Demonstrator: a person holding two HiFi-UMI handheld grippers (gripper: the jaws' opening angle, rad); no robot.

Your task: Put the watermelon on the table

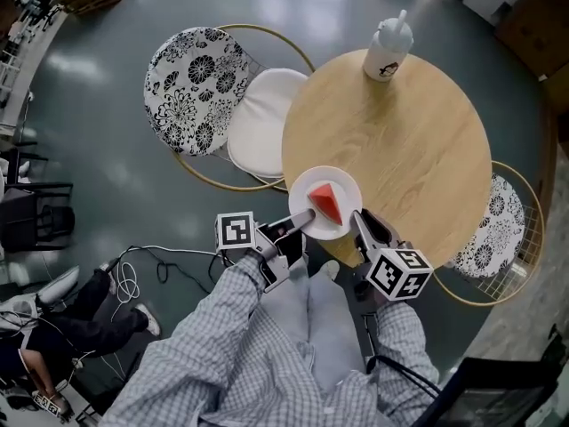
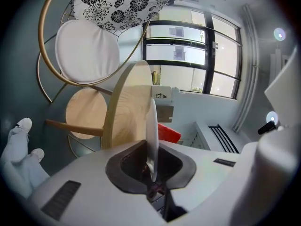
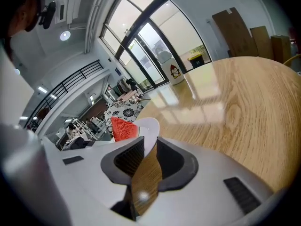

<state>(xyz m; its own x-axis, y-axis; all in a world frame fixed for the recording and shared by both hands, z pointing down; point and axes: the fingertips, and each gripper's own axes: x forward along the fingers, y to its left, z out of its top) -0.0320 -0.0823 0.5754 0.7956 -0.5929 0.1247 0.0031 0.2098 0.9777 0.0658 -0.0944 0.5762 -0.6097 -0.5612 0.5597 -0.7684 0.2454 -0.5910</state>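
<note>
Left gripper and right gripper clamp plate; watermelon lies diagonally.

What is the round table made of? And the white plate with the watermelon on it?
The table looks like light wood or a wood-look veneer: grain lines and a knot show, and its soft sheen catches the light. The plate looks like glazed ceramic, or maybe hard plastic: plain white, smooth, with a thin rim.

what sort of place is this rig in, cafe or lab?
Probably a cafe-style corner staged in a lab or office hall: round wooden table, floral-cushioned wire chairs, tall glazed doors, plus cables loose on the floor.
</note>
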